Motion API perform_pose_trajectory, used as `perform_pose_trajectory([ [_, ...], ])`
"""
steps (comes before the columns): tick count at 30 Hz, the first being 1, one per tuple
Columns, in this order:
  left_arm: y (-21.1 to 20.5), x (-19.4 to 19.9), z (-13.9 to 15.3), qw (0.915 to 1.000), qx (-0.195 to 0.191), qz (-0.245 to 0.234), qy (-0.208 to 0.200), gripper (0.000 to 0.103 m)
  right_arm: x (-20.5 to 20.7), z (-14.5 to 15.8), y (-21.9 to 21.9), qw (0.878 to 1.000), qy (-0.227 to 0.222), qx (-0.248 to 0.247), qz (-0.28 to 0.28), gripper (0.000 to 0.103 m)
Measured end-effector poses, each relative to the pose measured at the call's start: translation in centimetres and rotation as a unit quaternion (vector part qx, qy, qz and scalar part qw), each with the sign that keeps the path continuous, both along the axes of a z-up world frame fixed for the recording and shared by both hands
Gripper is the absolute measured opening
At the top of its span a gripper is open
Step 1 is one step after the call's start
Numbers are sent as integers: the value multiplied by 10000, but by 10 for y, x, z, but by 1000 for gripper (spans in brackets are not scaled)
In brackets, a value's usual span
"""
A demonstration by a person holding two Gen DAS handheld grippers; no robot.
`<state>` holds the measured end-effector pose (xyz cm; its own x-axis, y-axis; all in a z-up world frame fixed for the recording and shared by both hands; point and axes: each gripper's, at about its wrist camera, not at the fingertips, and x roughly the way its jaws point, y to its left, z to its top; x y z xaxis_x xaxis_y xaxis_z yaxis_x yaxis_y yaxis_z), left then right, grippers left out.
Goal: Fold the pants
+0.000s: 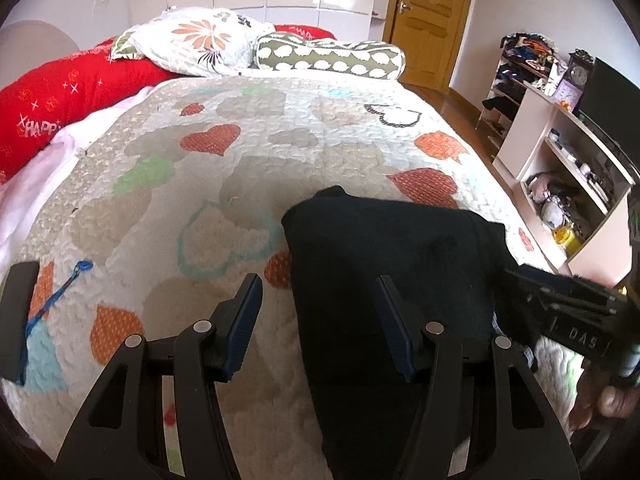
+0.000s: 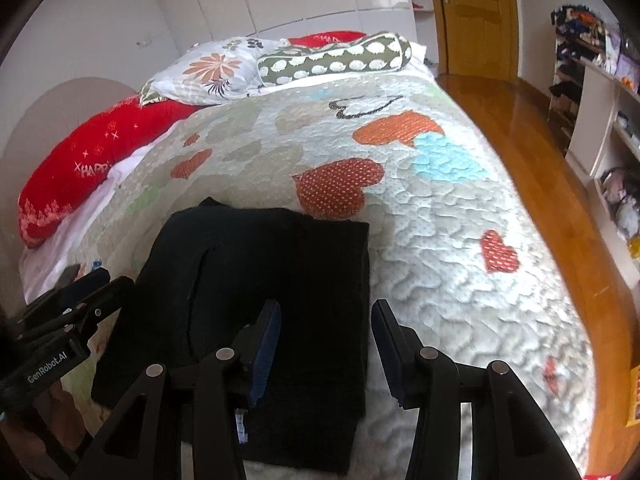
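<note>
The black pants (image 1: 384, 280) lie folded in a flat rectangle on the heart-patterned quilt (image 1: 224, 184); they also show in the right wrist view (image 2: 272, 288). My left gripper (image 1: 318, 320) is open and empty, straddling the pants' left edge just above the quilt. My right gripper (image 2: 326, 344) is open and empty over the pants' right edge. It shows from the side in the left wrist view (image 1: 560, 296), and the left gripper shows in the right wrist view (image 2: 76, 300).
Pillows: floral (image 1: 192, 44), green bolster (image 1: 328, 56) and red (image 1: 68, 96) lie at the bed's head. Shelves (image 1: 568, 160) stand right of the bed. A wooden floor (image 2: 532, 152) runs along the bed's right side, with a door (image 2: 472, 12) beyond.
</note>
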<state>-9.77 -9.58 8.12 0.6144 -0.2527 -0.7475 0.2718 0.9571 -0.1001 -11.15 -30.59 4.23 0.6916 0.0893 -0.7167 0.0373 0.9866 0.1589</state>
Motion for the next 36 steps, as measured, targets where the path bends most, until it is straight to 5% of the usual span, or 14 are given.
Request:
perform_pose_trajectory([
  [7, -12, 31, -16, 9993, 148, 179, 288, 58, 10, 1, 4, 9989, -378, 108, 263, 28],
  [24, -18, 26, -25, 9992, 145, 302, 232, 58, -2, 3, 16, 9953, -343, -873, 222, 26],
  [36, -22, 24, -30, 9991, 255, 299, 139, 58, 1, -11, 15, 9963, -206, -814, 175, 27],
])
